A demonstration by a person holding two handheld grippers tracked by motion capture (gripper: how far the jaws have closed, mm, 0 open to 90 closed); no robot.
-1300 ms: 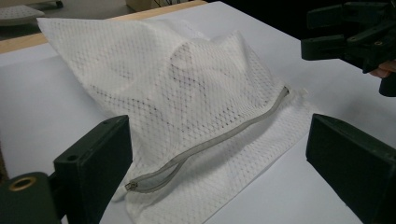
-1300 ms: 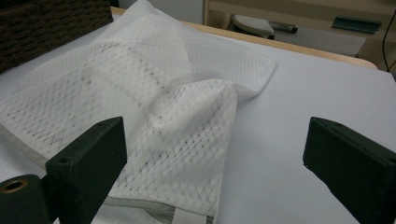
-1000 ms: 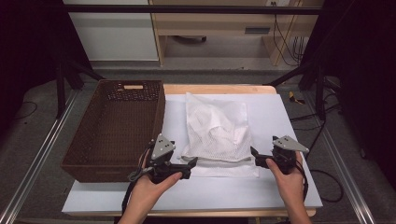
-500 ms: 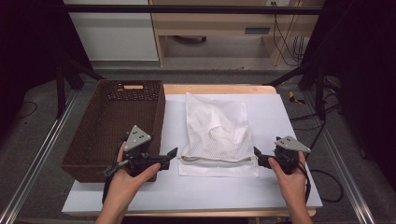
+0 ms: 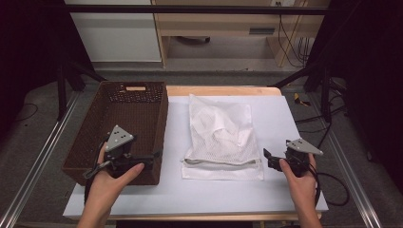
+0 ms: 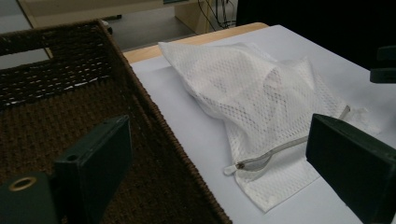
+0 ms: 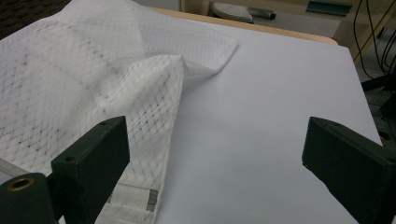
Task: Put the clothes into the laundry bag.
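Note:
A white mesh laundry bag (image 5: pixel 221 137) lies flat on the white table (image 5: pixel 285 118), its zipper (image 5: pixel 223 163) along the near edge. A brown wicker basket (image 5: pixel 164 118) stands to its left. My left gripper (image 5: pixel 151 159) hovers open above the basket's near right corner, holding nothing. In the left gripper view its jaws stand wide apart over the basket rim (image 6: pixel 154 112), with the bag (image 6: pixel 261 93) and zipper (image 6: pixel 271 156) to the right. My right gripper (image 5: pixel 268 160) is open just right of the bag's near right corner. The right gripper view has the bag (image 7: pixel 84 79) behind its left jaw.
The basket's inside looks bare. White tabletop (image 7: pixel 280 93) stretches to the right of the bag. Past the table's far edge are a wooden shelf unit (image 5: pixel 223 28), black stand legs (image 5: pixel 304 76) and cables (image 5: pixel 290 42) on the floor. A cable (image 5: pixel 332 190) trails from the right gripper.
Both grippers were at the bag's near corners. The left one has risen and moved left over the basket's corner. The right one has backed off slightly to the right.

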